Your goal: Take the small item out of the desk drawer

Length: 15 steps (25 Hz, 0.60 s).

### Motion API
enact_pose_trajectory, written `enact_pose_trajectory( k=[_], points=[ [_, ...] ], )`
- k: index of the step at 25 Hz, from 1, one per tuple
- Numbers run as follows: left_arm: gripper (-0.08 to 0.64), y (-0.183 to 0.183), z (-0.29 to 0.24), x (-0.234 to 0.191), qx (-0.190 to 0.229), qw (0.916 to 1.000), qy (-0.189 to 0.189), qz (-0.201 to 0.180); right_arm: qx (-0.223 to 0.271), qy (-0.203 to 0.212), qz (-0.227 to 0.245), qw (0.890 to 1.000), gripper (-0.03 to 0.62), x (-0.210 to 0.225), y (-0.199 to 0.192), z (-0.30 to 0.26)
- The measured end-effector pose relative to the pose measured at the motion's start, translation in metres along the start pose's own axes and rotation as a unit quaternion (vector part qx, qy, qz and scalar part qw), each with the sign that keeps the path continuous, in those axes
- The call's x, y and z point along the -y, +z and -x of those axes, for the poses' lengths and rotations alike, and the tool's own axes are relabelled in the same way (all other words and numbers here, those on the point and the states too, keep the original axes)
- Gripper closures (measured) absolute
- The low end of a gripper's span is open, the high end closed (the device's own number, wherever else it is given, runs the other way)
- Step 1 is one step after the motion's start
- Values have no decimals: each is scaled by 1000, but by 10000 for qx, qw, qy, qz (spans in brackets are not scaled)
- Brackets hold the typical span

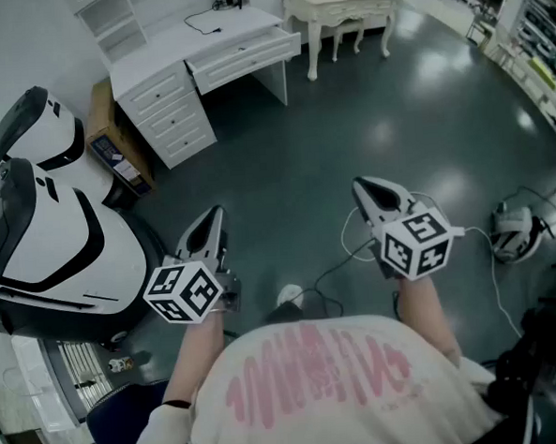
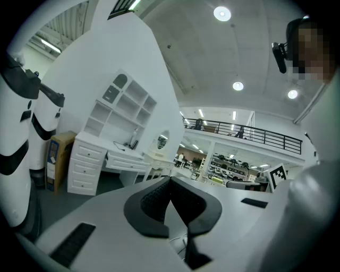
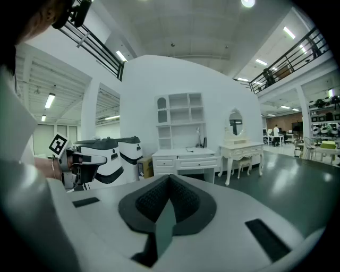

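1. The person is standing well apart from the white desk [image 1: 201, 38]. Both grippers are being held out in front of the body, pointing roughly level towards it. This is looking like a carrying posture for the approach, not a reach.
2. The left gripper [image 1: 217, 215] is showing its jaws together with nothing between them, and so is the right gripper [image 1: 365, 185]. With nothing yet in range, that is probably just how they are being carried.
3. The small item is showing in no view. It is presumably lying inside the shallow drawer [image 1: 244, 51] under the desktop, which appears to be pulled out a little.
4. Only the head view is showing the open floor [image 1: 312, 158] to be crossed and the cables [image 1: 346, 254] trailing near the feet. Only the right gripper view is facing the desk squarely, with its shelf unit [image 3: 179, 121] and the dressing table [image 3: 241, 150] beside it.
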<state>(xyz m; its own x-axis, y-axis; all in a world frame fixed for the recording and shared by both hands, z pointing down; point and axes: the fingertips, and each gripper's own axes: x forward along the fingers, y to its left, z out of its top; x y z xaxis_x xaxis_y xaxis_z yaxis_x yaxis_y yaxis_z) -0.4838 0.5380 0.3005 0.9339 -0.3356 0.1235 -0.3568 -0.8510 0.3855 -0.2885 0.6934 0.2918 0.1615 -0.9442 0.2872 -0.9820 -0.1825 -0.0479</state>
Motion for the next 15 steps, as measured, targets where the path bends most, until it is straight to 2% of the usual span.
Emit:
enact_pose_trajectory(
  k=[8,12,15],
  points=[
    [531,19,-58,-40,-18,10000,-60,39,-60,-31,-117,9999,577,25,8,-61],
    [531,40,-94,-63,29,9999,-140,19,19,6,-120,9999,577,39,27,-100],
    [531,56,-118,-80,40,9998,-188,38,176,34,-310,9994,577,51,46,-126]
  ],
)
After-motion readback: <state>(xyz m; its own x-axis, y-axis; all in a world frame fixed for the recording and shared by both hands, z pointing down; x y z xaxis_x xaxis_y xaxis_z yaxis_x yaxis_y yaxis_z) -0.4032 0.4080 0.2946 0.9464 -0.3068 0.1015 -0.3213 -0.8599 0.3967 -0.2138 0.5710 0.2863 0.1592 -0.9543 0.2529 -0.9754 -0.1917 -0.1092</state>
